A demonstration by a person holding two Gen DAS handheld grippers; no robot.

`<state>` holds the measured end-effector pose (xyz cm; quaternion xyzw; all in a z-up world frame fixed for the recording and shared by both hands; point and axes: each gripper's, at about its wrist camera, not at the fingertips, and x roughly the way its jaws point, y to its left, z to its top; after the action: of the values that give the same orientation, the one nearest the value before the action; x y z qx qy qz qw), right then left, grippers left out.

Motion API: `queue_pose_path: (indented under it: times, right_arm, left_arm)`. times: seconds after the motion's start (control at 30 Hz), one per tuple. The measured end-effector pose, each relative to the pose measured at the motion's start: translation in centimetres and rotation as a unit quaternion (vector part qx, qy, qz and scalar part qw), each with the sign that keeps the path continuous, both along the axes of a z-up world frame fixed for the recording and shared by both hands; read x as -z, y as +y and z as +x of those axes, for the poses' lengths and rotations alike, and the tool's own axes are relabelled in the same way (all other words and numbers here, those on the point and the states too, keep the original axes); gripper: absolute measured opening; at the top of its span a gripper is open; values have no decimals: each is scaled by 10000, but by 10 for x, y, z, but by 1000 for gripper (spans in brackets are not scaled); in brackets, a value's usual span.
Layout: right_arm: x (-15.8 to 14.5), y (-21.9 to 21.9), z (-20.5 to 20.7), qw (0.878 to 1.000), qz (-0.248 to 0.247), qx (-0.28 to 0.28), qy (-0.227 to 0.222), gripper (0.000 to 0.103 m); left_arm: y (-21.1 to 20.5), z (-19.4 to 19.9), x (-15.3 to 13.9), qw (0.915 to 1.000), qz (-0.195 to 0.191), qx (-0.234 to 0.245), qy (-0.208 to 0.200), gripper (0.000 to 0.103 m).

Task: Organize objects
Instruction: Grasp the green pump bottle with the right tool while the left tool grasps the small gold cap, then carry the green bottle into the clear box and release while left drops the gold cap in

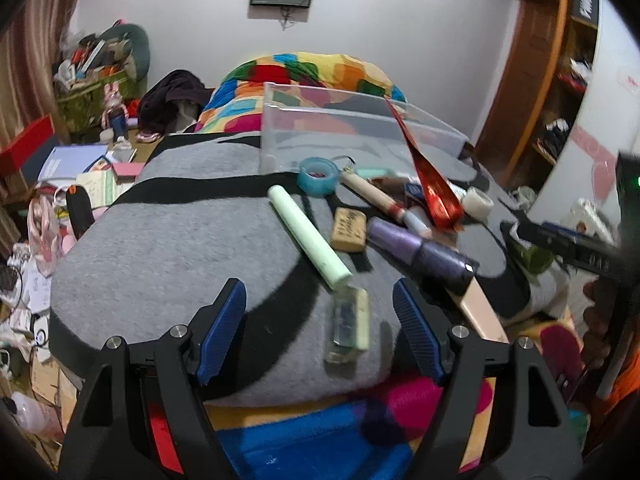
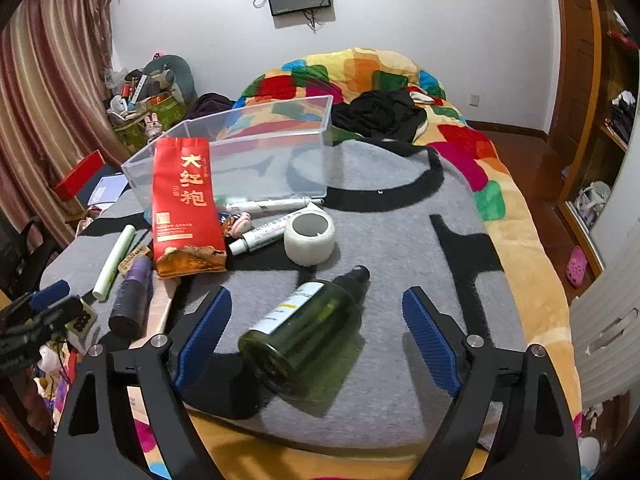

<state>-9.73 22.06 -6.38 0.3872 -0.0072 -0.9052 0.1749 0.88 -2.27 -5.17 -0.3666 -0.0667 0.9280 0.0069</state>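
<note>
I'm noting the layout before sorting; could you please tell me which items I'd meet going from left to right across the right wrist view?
Pale green tube → purple bottle → red packet → white tape roll; the green bottle overlaps, so it is omitted.

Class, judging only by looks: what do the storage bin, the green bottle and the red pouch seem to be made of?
Storage bin: clear, rigid, glossy plastic; the blanket shows through its walls.
Green bottle: translucent dark green, glass or plastic, unclear which; paper-like label.
Red pouch: glossy printed foil or laminated paper, probably; creased bottom edge.
</note>
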Motion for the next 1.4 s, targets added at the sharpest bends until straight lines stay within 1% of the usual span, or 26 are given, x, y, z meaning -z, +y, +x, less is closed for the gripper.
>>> queue_pose_path:
  times: [0.07, 0.13, 0.2, 0.27, 0.3, 0.33, 0.37, 0.43, 0.47, 0.67, 0.83, 0.93, 1.0, 1.13, 1.27, 1.4]
  right_arm:
    - [3, 0, -3, 9999, -63, -32, -97, 77]
    - [7, -1, -4, 9998, -58, -40, -179, 73]
    - [10, -1, -5, 9996, -65, -41, -262, 67]
    - [13, 1, -8, 9993, -137, -31, -357, 55]
    - [15, 2, -9, 9990, -170, -22, -408, 53]
    - [16, 3, -10, 9989, -184, 8, -429, 48]
    - [17, 4, -11, 9989, -185, 24, -424, 40]
    - [17, 6, -11, 9989, -192, 24, -419, 38]
    - [17, 6, -11, 9990, -209, 26, -406, 38]
    - [7, 3, -5, 9997, -133, -22, -192, 38]
    - [-6, 2, -5, 9999, -120, -85, -34, 38]
    - [-16, 3, -10, 9996, -242, -110, 28, 38]
    - [-25, 3, -16, 9994, -319, -137, 90, 38]
    - [-41, -3, -29, 9989, -285, -159, 324, 38]
    - [-54, -8, -45, 9983, -357, -189, 420, 38]
    - [-67, -15, -64, 9975, -452, -218, 505, 38]
  left_arm:
    - [6, -2, 5, 9999, -103, 33, -52, 75]
    - [8, -5, 9, 9998, -168, 24, -137, 67]
    - [8, -7, 11, 9996, -244, -40, -146, 62]
    - [6, -7, 10, 9996, -233, -68, -121, 56]
    - [5, -6, 10, 9997, -211, -77, -111, 49]
    - [4, -6, 10, 9997, -197, -79, -98, 39]
    - [4, -6, 10, 9998, -178, -71, -90, 34]
    - [3, -6, 10, 9998, -153, -61, -76, 19]
    - [3, -5, 9, 9999, -146, -47, -69, 15]
    - [4, -4, -1, 9998, -177, 13, -12, 16]
    - [-2, -12, -24, 9995, -281, 52, 114, 16]
    - [-8, -20, -38, 9996, -249, 44, 160, 16]
    - [-10, -28, -47, 9994, -254, 38, 224, 16]
    - [-10, -42, -61, 9981, -469, -40, 404, 16]
    - [-11, -62, -72, 9977, -489, -62, 469, 16]
    - [-17, -85, -77, 9984, -354, -97, 439, 16]
